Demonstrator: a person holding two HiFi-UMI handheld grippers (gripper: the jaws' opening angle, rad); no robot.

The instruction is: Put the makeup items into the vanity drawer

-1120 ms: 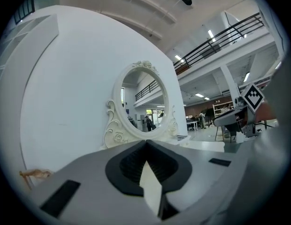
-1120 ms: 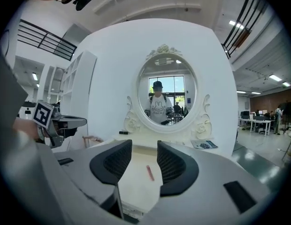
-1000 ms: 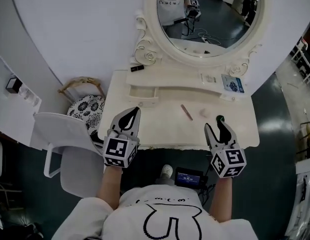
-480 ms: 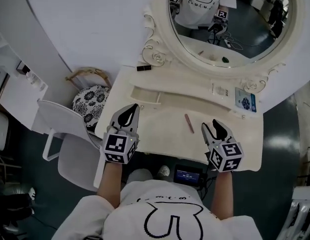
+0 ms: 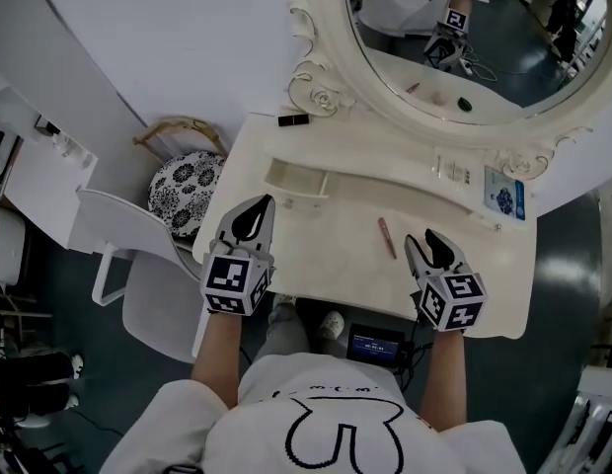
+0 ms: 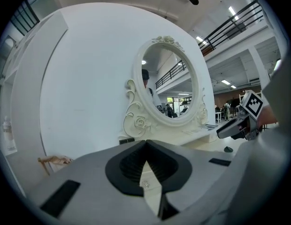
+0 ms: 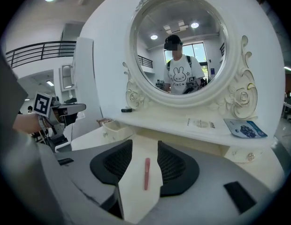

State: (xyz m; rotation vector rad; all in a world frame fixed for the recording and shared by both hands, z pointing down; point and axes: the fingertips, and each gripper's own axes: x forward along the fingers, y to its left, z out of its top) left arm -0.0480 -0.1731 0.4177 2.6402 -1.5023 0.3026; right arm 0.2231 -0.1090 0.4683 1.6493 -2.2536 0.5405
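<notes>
A slim pink makeup pencil (image 5: 386, 237) lies on the cream vanity top (image 5: 331, 255); in the right gripper view the pencil (image 7: 147, 173) shows through the gap of the jaws, on the table beyond the tips. My right gripper (image 5: 430, 241) (image 7: 145, 144) is open just right of the pencil; its jaws have just been closing, with nothing between the pads. A small open drawer (image 5: 295, 179) (image 7: 114, 129) juts out at the back left. My left gripper (image 5: 260, 211) (image 6: 145, 143) hovers at the table's front left, shut and empty. A small dark item (image 6: 228, 149) sits by the right gripper (image 6: 234, 128).
A black tube (image 5: 292, 119) lies on the upper shelf's left end; a white strip (image 5: 449, 166) and a blue card (image 5: 503, 194) lie at its right. The oval mirror (image 5: 454, 28) stands behind. A white chair (image 5: 138, 265) and a patterned stool (image 5: 184, 180) stand left of the vanity.
Both grippers have come down and forward over the table's front edge. The right gripper's jaws have narrowed. The head view has shifted, so the vanity sits lower and further right.
</notes>
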